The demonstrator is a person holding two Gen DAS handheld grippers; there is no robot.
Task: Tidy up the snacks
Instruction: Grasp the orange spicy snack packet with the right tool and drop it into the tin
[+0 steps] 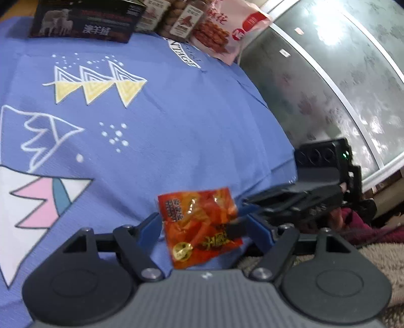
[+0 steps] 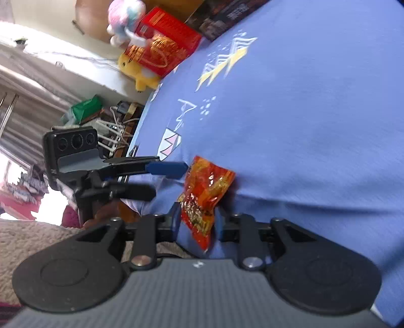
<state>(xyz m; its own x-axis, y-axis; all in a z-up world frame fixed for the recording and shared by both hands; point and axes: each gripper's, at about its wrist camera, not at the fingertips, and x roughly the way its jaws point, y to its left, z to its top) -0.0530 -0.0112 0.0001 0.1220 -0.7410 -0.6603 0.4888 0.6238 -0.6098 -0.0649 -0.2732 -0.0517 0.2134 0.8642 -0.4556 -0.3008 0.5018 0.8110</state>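
Observation:
A small red-orange snack packet [image 1: 199, 227] hangs over the near edge of the blue printed cloth [image 1: 151, 141]. My left gripper [image 1: 202, 224] has its blue fingers wide apart on either side of the packet. My right gripper [image 2: 197, 219] is shut on the packet [image 2: 204, 199] and holds it by its lower half. In the left wrist view the right gripper [image 1: 242, 222] comes in from the right and pinches the packet's edge. In the right wrist view the left gripper [image 2: 174, 171] sits at the left with one blue finger [image 2: 166, 168] touching the packet's top.
At the cloth's far edge stand a dark box with sheep [image 1: 83, 20], snack jars [image 1: 179, 17] and a pink-white snack bag [image 1: 227, 27]. A red box [image 2: 164, 40] and plush toys [image 2: 139, 70] sit at another edge. A frosted glass door [image 1: 341, 75] lies to the right.

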